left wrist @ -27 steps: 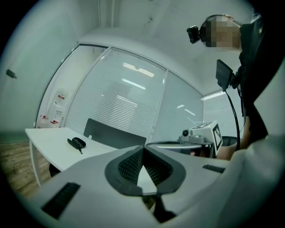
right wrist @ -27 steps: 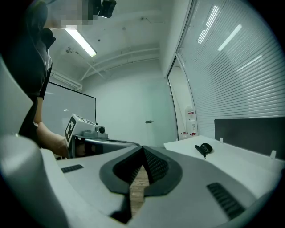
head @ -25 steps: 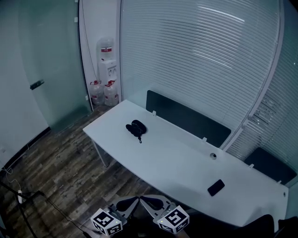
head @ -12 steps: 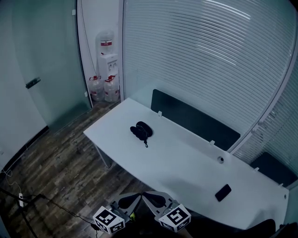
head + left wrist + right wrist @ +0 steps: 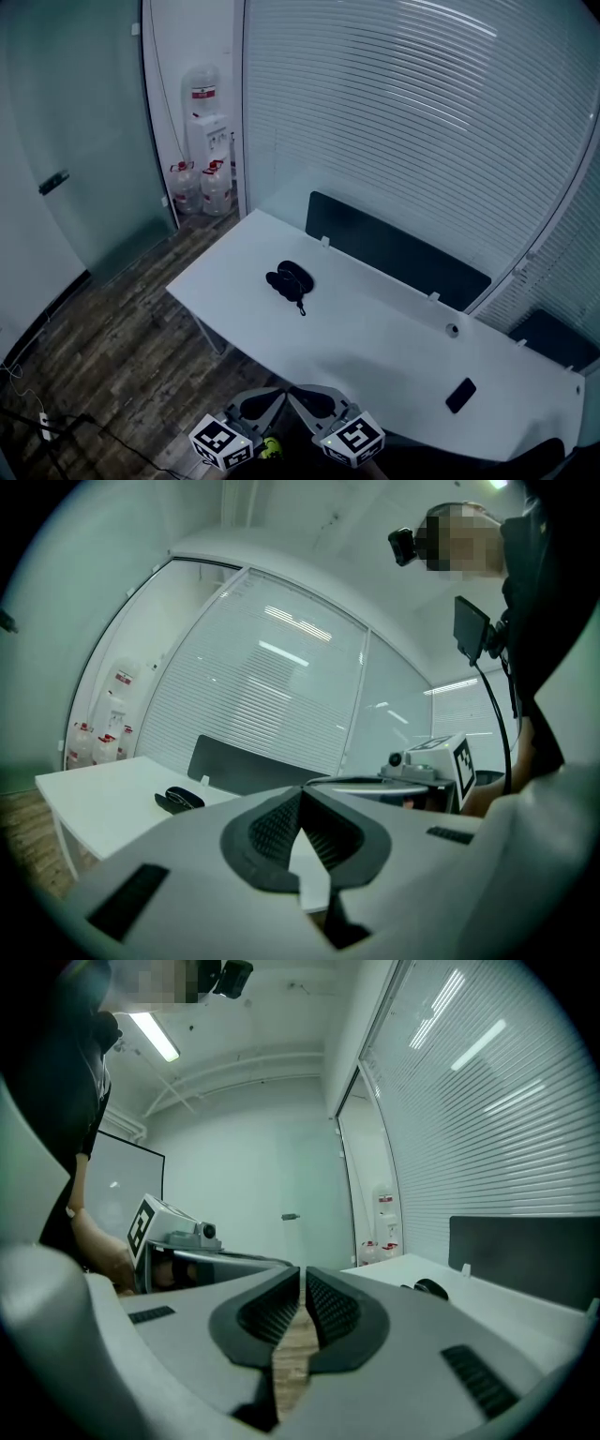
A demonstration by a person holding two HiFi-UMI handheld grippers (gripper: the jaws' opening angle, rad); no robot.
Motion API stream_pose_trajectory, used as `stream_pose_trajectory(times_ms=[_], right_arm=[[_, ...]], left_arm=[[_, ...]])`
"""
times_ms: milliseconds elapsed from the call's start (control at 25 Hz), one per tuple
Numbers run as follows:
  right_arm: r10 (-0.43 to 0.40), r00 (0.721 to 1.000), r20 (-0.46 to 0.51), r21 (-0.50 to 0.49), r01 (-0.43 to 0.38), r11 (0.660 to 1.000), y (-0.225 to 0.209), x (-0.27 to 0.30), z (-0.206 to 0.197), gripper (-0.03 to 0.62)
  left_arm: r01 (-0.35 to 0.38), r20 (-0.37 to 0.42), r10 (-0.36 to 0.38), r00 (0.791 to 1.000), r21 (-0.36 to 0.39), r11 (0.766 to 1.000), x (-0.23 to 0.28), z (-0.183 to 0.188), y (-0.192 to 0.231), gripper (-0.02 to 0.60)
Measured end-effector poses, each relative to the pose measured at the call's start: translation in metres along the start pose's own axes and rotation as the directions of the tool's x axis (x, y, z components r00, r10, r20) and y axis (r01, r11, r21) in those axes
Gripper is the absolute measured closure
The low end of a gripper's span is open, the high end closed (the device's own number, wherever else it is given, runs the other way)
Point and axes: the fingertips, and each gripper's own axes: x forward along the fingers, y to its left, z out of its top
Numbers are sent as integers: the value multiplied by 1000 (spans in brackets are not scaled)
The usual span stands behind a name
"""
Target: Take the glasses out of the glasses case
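At the bottom edge of the head view, the left gripper (image 5: 275, 395) and the right gripper (image 5: 296, 393) sit side by side over the wood floor (image 5: 112, 347), short of the table's near edge. Their tips angle toward each other. In its own view the left gripper (image 5: 300, 803) has its ribbed pads pressed together at the tip with nothing between them. The right gripper (image 5: 302, 1286) is likewise closed, with only a thin slit between its pads, and it grips nothing.

Beyond them stretches the long white table (image 5: 375, 328). A dark phone (image 5: 460, 395) lies flat on its right part, well apart from everything else. Farther up and to the left rests the glasses case (image 5: 291, 279), black, with a short cord trailing toward the near side. It may be lying open as two lobes, though at this range that is hard to confirm. Both grippers are well apart from it.

A dark panel (image 5: 394, 251) runs along the table's far edge. Behind that are slatted blinds (image 5: 403, 122), and in the far left corner stands a water dispenser (image 5: 208, 141) with spare bottles (image 5: 187, 183) at its foot.
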Motion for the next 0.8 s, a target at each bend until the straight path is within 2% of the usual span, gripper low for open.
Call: stream_pose_trajectory(times_ms=[240, 560, 800], right_arm=[[-29, 999, -14, -7, 29, 1000, -11, 18, 2, 577], [-57, 998, -31, -37, 55, 998, -15, 36, 8, 574], [-98, 994, -54, -54, 95, 994, -32, 45, 7, 537]], left_arm=[[29, 1, -29, 1000, 2, 1000, 6, 4, 19, 581], [23, 7, -23, 1000, -21, 1000, 4, 7, 36, 581], [17, 27, -16, 1000, -14, 1000, 8, 15, 47, 581]])
